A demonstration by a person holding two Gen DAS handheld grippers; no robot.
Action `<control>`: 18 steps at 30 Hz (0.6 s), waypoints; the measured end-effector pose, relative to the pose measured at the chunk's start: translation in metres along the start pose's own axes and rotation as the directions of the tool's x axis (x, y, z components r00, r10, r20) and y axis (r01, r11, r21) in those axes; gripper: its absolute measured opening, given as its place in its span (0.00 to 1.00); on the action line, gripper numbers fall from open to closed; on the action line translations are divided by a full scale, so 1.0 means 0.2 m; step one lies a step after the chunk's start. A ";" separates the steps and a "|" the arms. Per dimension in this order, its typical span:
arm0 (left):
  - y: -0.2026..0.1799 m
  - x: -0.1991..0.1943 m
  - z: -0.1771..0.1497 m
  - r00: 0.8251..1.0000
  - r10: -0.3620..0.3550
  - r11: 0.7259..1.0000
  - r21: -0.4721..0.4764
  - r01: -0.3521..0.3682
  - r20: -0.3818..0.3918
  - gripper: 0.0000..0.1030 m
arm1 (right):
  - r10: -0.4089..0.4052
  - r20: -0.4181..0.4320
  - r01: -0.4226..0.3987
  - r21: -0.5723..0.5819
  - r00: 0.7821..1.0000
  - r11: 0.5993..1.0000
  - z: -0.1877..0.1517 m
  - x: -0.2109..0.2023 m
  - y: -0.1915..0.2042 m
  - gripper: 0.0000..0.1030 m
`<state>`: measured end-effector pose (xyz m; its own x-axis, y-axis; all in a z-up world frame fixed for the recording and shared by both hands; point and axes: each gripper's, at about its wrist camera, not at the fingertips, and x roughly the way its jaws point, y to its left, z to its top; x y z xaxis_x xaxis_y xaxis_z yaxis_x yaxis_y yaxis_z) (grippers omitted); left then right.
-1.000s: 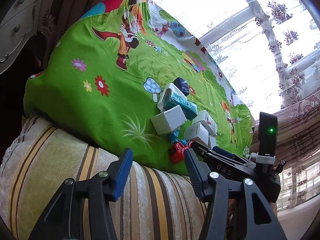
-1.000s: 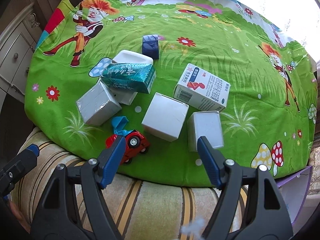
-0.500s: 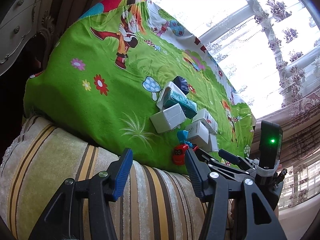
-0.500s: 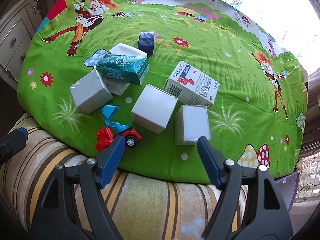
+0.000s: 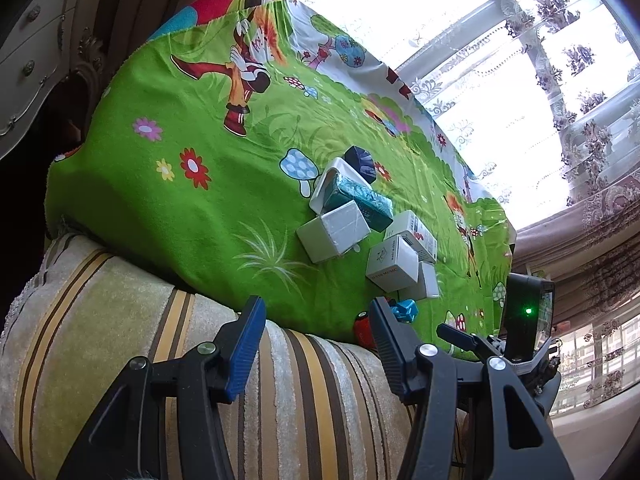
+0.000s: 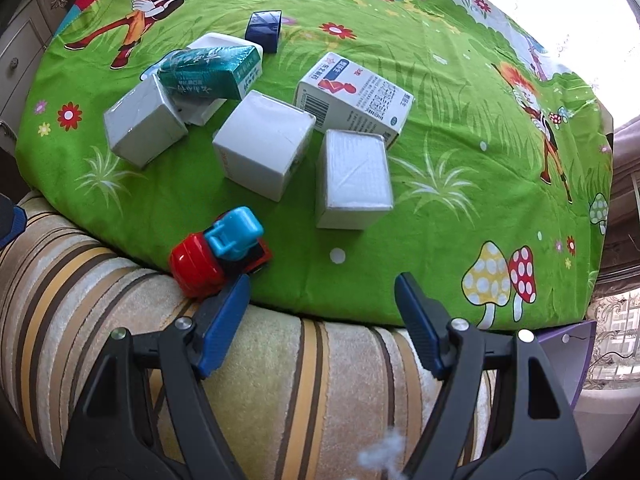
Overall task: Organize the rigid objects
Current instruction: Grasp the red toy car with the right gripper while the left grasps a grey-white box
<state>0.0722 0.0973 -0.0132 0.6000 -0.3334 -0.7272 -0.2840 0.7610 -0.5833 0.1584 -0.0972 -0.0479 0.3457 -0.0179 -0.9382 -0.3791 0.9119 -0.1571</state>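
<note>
Hovering spread and empty over the striped cushion (image 6: 288,380): the right gripper (image 6: 322,304), its left fingertip just beside the red and blue toy truck (image 6: 220,252) sitting at the near edge of the green cartoon cloth (image 6: 460,120). Hanging likewise wide apart over the same cushion, further left: the left gripper (image 5: 316,328). Lying beyond the truck, clustered mid-cloth: three white boxes (image 6: 264,148), a printed carton (image 6: 356,96), a teal carton (image 6: 212,72) leaning on a white tub (image 6: 218,42), and farthest, a dark blue box (image 6: 264,28).
</note>
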 end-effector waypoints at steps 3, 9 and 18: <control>-0.03 0.02 0.01 1.000 0.015 1.000 0.026 -0.015 -0.007 0.53 | 0.027 0.004 -0.027 -0.009 1.000 1.000 -0.02 -0.01 0.00 0.74; -0.15 0.11 0.08 0.995 0.094 0.979 0.186 -0.087 -0.027 0.53 | 0.175 0.074 -0.173 -0.026 0.982 0.985 -0.07 -0.10 -0.01 0.74; -0.33 0.41 0.20 0.947 0.316 0.833 0.493 -0.252 -0.051 0.53 | 0.261 0.118 -0.262 -0.008 0.958 0.965 -0.09 -0.14 -0.03 0.74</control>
<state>0.1709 0.0417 -0.0193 0.4406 -0.1033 -0.8917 -0.0189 0.9921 -0.1242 0.1359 -0.1090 -0.0259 0.3335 0.2689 -0.9036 -0.4634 0.8814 0.0913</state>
